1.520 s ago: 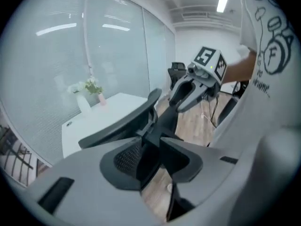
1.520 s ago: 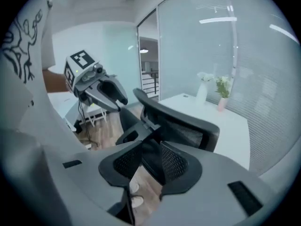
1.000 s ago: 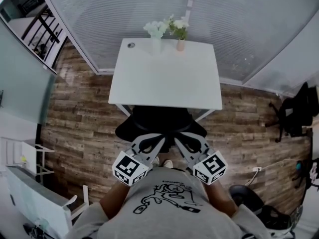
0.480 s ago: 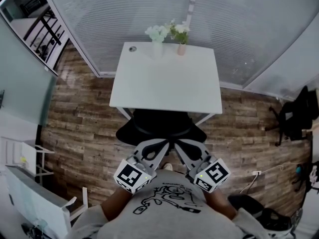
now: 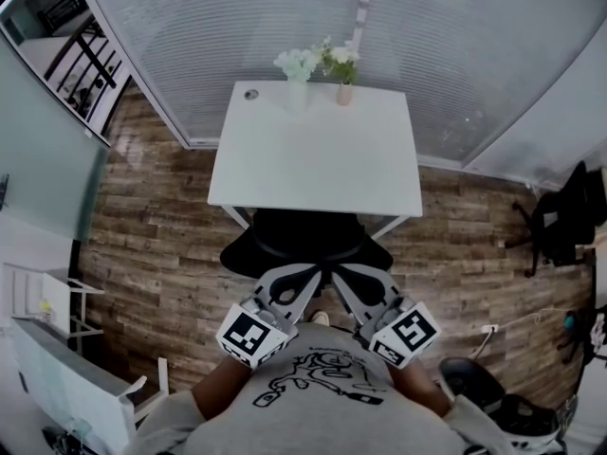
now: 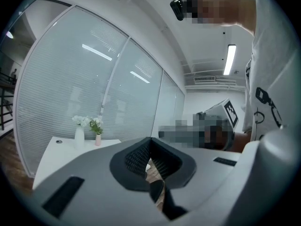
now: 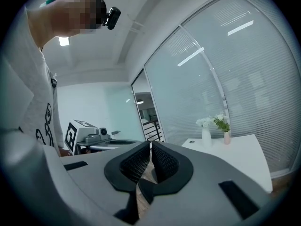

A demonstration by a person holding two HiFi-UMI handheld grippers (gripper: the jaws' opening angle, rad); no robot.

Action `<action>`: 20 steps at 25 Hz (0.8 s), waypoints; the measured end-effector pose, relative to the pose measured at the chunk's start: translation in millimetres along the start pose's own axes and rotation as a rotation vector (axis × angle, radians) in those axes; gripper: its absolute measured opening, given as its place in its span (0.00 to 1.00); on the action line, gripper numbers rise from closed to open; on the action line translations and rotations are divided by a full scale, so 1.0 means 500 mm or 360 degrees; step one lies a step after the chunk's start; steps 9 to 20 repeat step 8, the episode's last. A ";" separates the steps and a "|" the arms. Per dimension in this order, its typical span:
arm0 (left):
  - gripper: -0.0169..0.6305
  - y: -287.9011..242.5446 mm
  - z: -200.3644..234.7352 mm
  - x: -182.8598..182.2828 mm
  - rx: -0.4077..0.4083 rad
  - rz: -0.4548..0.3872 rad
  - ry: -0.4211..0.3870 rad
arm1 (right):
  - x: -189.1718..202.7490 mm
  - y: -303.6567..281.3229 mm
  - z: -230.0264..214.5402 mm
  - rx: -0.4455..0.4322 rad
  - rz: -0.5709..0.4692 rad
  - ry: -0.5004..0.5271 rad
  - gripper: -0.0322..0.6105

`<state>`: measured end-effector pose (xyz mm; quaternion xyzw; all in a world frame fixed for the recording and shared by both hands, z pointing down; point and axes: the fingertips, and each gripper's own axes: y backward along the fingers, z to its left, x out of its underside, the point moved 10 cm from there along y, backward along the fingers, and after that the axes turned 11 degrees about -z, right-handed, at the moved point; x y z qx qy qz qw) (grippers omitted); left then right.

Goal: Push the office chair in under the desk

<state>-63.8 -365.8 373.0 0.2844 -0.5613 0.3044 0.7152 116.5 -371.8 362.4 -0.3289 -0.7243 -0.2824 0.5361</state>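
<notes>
Black chair (image 5: 308, 240) sits half under the white bench (image 5: 318, 150), its front tucked beneath the top and its rear part sticking out over the wood floor (image 5: 161, 235) towards the person. So the job looks partly done, with a last shove to go.

Both tools are down low in front of the torso. The left hand-held gripper (image 5: 311, 271) is fully closed with nothing in it, and its own view shows the ribbed pads (image 6: 138, 158) pressed together. The right hand-held gripper (image 5: 340, 271) is the same, pinched shut and empty. Their tips lie right at the chair's rear edge. Whether they actually touch it, I can't tell from here.

Now, the risks. Two narrow closed tips on a rounded back make a poor pushing face, so one could skid off sideways. They also sit close together near the middle, and if one leads, the seat may swivel instead of rolling straight. The chair's wide sides look close to the bench legs (image 5: 394, 218). A crooked roll could jam one against a leg. And watch the far edge: a white vase (image 5: 298, 88) and a pink vase (image 5: 343, 85) stand there with flowers. A hard knock could jolt the bench and tip them.
</notes>
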 end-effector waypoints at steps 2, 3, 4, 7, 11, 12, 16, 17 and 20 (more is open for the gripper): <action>0.03 -0.001 0.000 -0.001 -0.0002 -0.0001 0.0000 | -0.002 0.001 -0.002 0.0000 -0.0001 0.0007 0.11; 0.03 -0.002 0.000 -0.003 -0.0003 -0.0003 0.0000 | -0.003 0.000 -0.002 -0.0001 -0.0001 0.0012 0.11; 0.03 -0.003 0.000 -0.004 -0.0001 -0.0005 -0.0001 | -0.004 0.000 -0.003 -0.0003 0.0000 0.0016 0.11; 0.03 -0.004 0.001 -0.006 0.0002 -0.0010 -0.0007 | -0.007 -0.002 -0.005 -0.0005 0.0001 0.0021 0.11; 0.03 -0.004 0.002 -0.006 0.0002 -0.0012 -0.0007 | -0.007 -0.003 -0.006 -0.0005 0.0000 0.0022 0.11; 0.03 -0.004 0.002 -0.006 0.0002 -0.0012 -0.0007 | -0.007 -0.003 -0.006 -0.0005 0.0000 0.0022 0.11; 0.03 -0.004 0.002 -0.006 0.0002 -0.0012 -0.0007 | -0.007 -0.003 -0.006 -0.0005 0.0000 0.0022 0.11; 0.03 -0.004 0.002 -0.006 0.0002 -0.0012 -0.0007 | -0.007 -0.003 -0.006 -0.0005 0.0000 0.0022 0.11; 0.03 -0.004 0.002 -0.006 0.0002 -0.0012 -0.0007 | -0.007 -0.003 -0.006 -0.0005 0.0000 0.0022 0.11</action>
